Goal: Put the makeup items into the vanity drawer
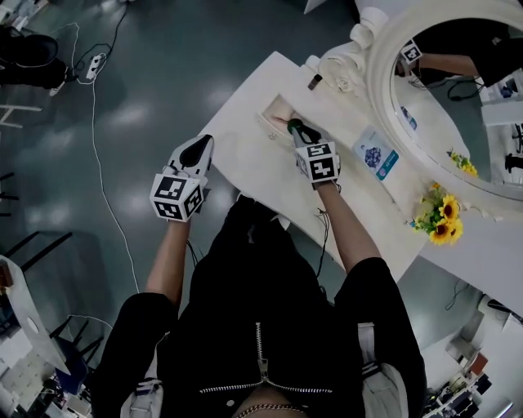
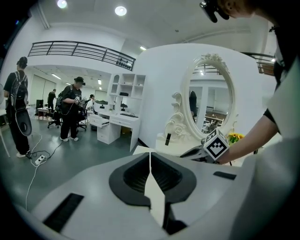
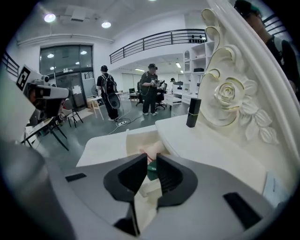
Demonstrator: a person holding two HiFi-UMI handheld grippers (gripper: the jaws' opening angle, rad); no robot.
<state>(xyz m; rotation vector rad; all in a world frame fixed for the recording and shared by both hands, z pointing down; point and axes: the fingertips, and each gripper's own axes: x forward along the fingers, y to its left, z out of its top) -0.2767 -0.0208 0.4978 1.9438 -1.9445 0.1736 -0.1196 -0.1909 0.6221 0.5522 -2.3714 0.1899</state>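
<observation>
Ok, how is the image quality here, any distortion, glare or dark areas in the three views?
Head view: dim and low-contrast, soft glare patches on the floor, room reflected in the mirror. Left gripper view: heavy fisheye bending, black corners, blown-out ceiling lights; left claw looms large. Right gripper view: same fisheye and dark corners; right claw looks reasonably sharp.

The drawer (image 1: 275,116) lies at upper centre, left of the tabletop (image 1: 343,122); the mirror (image 1: 458,82) stands upper right, flowers (image 1: 441,215) below it.

Open-plan studio hall, mezzanine railing (image 2: 79,48), cabled grey floor (image 1: 163,82), staged white vanity (image 1: 241,155), office desks (image 2: 112,123).
</observation>
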